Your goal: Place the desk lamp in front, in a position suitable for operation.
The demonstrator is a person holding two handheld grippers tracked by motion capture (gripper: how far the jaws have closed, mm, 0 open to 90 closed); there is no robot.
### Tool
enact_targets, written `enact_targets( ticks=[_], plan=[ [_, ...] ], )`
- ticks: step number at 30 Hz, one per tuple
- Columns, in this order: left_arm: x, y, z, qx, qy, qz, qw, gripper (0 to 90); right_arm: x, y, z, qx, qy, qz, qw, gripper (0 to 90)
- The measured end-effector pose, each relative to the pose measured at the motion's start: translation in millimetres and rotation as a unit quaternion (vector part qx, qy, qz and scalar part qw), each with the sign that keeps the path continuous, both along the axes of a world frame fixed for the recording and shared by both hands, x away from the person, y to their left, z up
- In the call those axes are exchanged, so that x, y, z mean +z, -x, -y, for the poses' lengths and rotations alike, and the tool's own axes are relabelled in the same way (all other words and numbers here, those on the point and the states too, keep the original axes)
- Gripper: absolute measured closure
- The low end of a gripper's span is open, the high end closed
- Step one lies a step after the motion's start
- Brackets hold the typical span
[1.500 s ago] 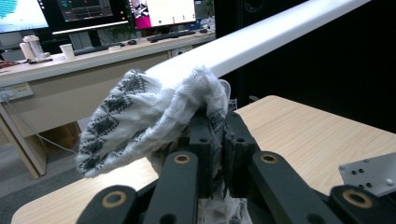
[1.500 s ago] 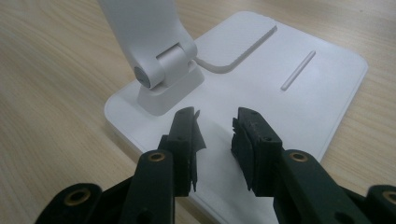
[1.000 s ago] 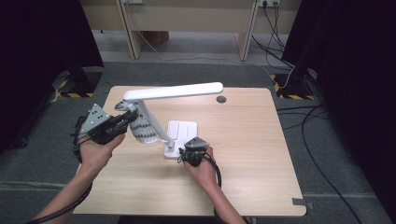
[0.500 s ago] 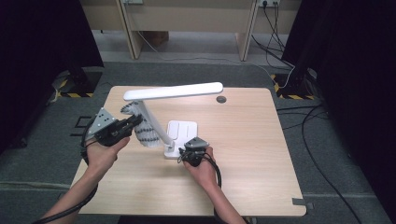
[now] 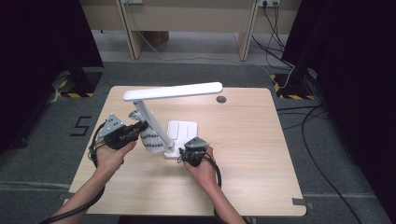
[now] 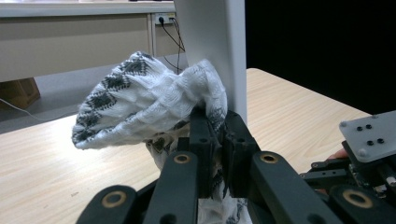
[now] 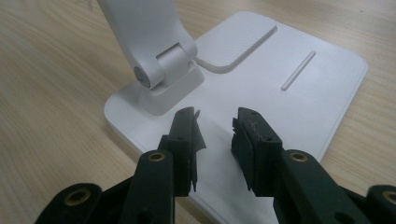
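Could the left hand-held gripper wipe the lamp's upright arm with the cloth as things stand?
Probably yes: the left hand-held gripper holds the cloth right beside the lamp arm, with nothing between them.

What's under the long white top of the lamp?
Under the lamp head are the lamp's slanted arm, the cloth pinched in the left gripper, and the flat base. The head's underside faces away, so its light strip is hidden.

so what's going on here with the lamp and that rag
A person is wiping a white desk lamp on a wooden table. The left gripper is shut on a white and grey cloth, pressing it against the lamp's upright arm. The right gripper rests partly open over the lamp's flat base, apparently steadying it.
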State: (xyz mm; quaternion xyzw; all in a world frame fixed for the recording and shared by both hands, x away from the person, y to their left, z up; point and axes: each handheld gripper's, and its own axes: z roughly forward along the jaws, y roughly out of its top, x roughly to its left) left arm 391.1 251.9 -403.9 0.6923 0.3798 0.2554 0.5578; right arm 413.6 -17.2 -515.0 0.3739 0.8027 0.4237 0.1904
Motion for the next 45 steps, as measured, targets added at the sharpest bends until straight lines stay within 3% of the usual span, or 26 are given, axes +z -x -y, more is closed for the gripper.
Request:
enact_targets(
  ticks=[17, 34, 45],
  plan=[
    [-23.8, 1.7, 3.8, -0.015, 0.015, -0.012, 0.9997, 83.7, 0.0, 0.0, 0.0, 0.0, 0.0, 0.0, 1.0, 68.6],
    [-48.0, -4.4, 8.7, -0.029, 0.035, -0.045, 0.998, 83.6, 0.1, 0.1, -0.1, 0.0, 0.001, 0.0, 1.0, 68.6],
    [-64.7, -2.7, 15.6, -0.037, 0.022, -0.071, 0.9965, 83.6, 0.1, 0.2, -0.1, -0.001, 0.0, -0.001, 1.0, 68.6]
  ],
)
